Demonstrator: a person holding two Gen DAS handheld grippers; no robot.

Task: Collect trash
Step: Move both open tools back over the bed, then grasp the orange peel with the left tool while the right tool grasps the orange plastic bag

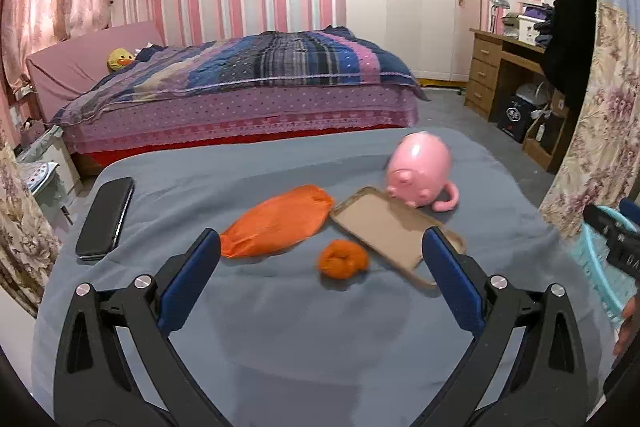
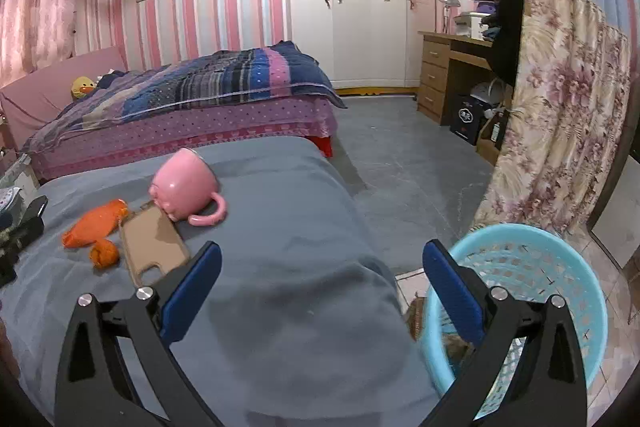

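Grey cloth point(image 1: 280, 327) — no legible labels

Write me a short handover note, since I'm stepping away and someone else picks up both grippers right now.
Left gripper: open, empty, above the grey cloth, facing the small orange wad.
Right gripper: open, empty, beside the blue basket off the cloth's right edge.
On the cloth: long orange wrapper, the wad, tan phone case, tipped pink mug, black phone.
Done: no orange trash collected.
Left: probably wad and wrapper into the basket.
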